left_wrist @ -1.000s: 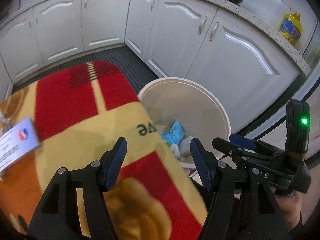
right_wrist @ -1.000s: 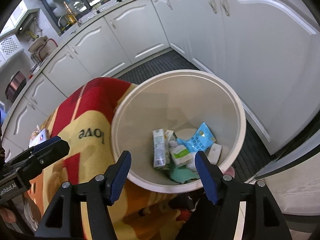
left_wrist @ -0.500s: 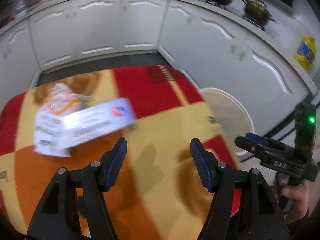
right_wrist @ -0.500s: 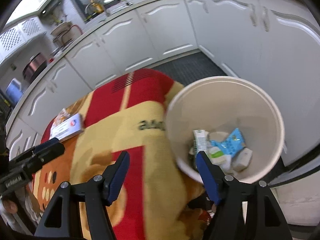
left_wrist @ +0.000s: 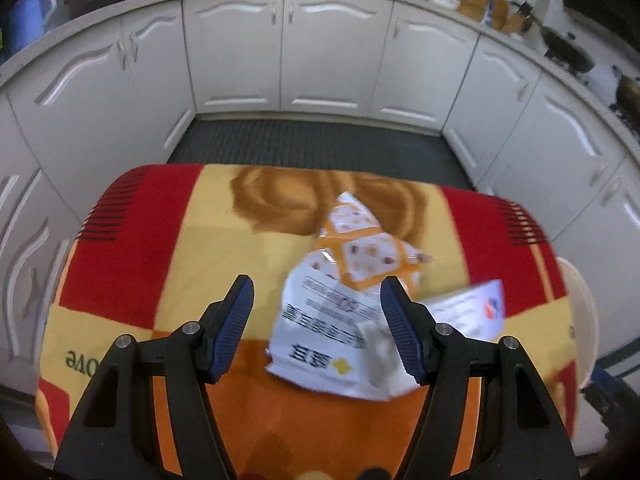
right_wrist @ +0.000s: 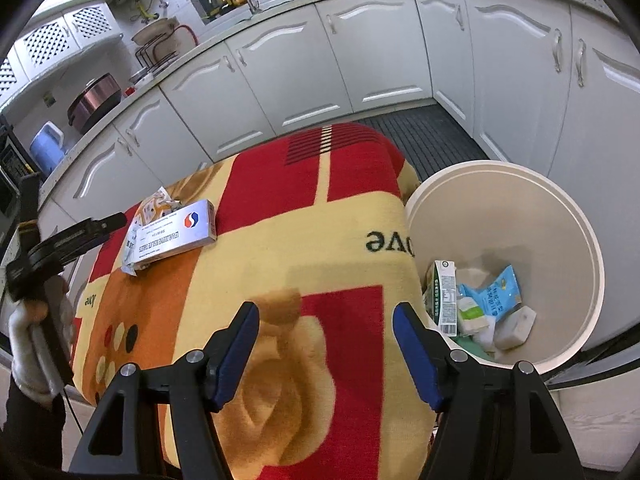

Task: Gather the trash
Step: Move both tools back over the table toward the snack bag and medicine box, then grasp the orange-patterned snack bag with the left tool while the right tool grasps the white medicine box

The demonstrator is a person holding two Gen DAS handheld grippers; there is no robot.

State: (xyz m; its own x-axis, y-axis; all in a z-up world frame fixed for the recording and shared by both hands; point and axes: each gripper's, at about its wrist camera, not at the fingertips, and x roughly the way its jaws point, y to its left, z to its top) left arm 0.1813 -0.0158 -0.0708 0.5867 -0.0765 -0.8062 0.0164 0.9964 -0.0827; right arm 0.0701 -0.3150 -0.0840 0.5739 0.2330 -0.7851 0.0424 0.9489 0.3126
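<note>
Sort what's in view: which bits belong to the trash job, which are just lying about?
Job:
- white wrapper
- orange wrapper
- box
- bin, trash already inside
- left gripper, open over the wrappers
- right gripper, open, holding nothing

Lying about:
- blanket
- blue jug
- cooker

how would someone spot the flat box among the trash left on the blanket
Find the red and yellow blanket beside the white bin. At its far end from the bin lies a small trash pile; the box is the rigid white carton with a red-blue round logo, lying on crumpled wrappers.
</note>
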